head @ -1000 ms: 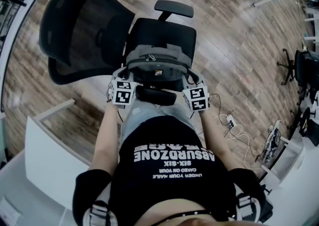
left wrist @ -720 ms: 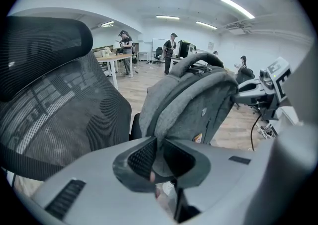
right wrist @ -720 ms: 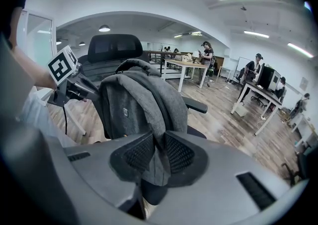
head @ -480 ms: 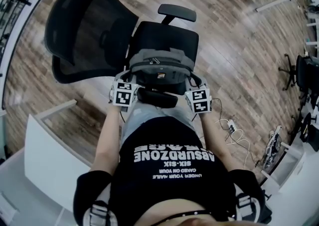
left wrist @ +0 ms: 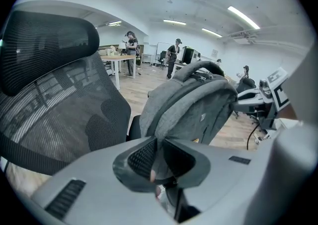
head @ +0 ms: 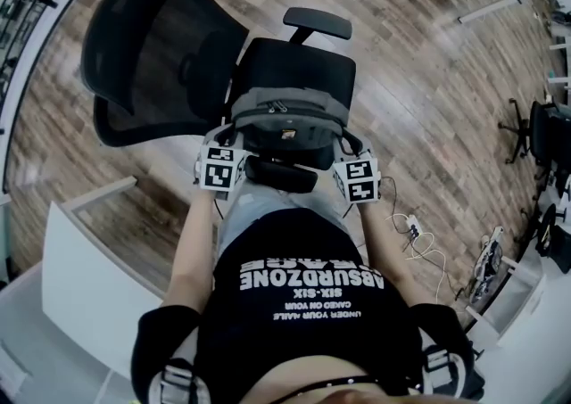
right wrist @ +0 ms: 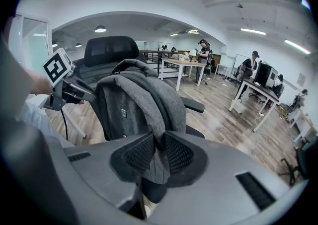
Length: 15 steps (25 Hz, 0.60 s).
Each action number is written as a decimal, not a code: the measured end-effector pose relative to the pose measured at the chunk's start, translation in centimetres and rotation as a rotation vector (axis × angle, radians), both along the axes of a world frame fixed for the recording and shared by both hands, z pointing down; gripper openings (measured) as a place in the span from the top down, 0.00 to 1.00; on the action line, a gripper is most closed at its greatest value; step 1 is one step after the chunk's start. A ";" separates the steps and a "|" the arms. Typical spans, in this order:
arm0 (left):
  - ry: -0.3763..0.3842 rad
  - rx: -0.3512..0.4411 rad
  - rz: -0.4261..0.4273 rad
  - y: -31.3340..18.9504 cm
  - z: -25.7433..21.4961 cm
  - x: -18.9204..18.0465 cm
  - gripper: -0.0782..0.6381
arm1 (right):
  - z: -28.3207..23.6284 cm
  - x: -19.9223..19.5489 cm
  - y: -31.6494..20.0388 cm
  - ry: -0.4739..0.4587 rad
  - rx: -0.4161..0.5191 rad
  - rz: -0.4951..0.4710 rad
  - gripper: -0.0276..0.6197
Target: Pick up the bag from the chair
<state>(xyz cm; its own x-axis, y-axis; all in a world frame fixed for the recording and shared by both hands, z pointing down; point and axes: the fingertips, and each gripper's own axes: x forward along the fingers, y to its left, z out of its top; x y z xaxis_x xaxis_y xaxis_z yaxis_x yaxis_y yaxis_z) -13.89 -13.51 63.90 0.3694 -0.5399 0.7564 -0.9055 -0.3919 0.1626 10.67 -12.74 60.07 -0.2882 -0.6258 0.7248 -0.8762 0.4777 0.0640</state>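
Centrally, 1 grey bag [head: 287, 115], a backpack, stands upright on the seat of a black office chair [head: 302, 61], toward the seat's front edge, with its top handle arching above.

The left gripper [left wrist: 158, 157] is clamped on a fold of the bag's grey fabric on the side toward the chair's mesh backrest [head: 147, 45]. The right gripper [right wrist: 158, 152] pinches another grey fold on the bag's opposite side, away from the backrest. Its jaws have just been closing, with that fabric between them.

Progress, as a judgement: the reach and both grips look done, but the bag appears to rest on the chair seat, so the lift itself is left — raising it clear of the seat and the 2 armrests.

Counted: 1 bag, 1 chair beneath it, 2 armrests [head: 316, 20] — 1 at the far side of the seat, 1 at the near side — 2 grippers, each with 1 marker cube [head: 219, 168]. A wooden floor [head: 419, 72] surrounds the chair.
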 end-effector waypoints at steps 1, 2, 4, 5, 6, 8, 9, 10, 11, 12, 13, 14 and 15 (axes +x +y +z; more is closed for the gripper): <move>0.002 0.003 -0.001 0.0 -0.1 0.0 0.81 | -0.1 0.0 0.0 0.000 0.001 0.001 0.85; 0.003 0.005 -0.002 0.0 -0.3 0.0 0.81 | -0.3 0.0 0.0 0.000 0.001 0.003 0.85; 0.003 0.010 -0.003 0.0 -0.5 0.0 0.81 | -0.5 -0.1 0.0 -0.001 0.001 0.004 0.85; 0.002 0.012 -0.004 0.0 -0.7 -0.1 0.81 | -0.7 -0.1 0.1 -0.002 0.001 0.004 0.85; 0.001 0.016 -0.005 0.0 -0.8 -0.2 0.81 | -0.8 -0.2 0.1 -0.004 0.001 0.006 0.85; 0.000 0.024 -0.008 0.1 -1.2 -0.2 0.81 | -0.9 -0.2 0.2 -0.014 0.005 0.009 0.85; 0.001 0.027 -0.010 0.0 -1.3 -0.2 0.81 | -1.0 -0.2 0.2 -0.018 0.008 0.009 0.85; 0.003 0.030 -0.010 0.1 -1.4 -0.1 0.81 | -1.2 -0.1 0.3 -0.019 0.009 0.009 0.85; 0.004 0.031 -0.010 0.1 -1.5 0.0 0.81 | -1.3 0.0 0.4 -0.018 0.008 0.008 0.85; 0.005 0.032 -0.010 0.1 -1.6 0.0 0.81 | -1.4 0.0 0.5 -0.016 0.007 0.008 0.85; 0.005 0.032 -0.009 0.2 -1.7 0.0 0.81 | -1.5 0.1 0.6 -0.016 0.006 0.008 0.85; 0.005 0.033 -0.009 0.2 -1.8 0.0 0.81 | -1.6 0.1 0.7 -0.017 0.006 0.007 0.85; 0.005 0.034 -0.010 0.3 -1.9 -0.1 0.82 | -1.7 0.1 0.8 -0.019 0.010 0.005 0.85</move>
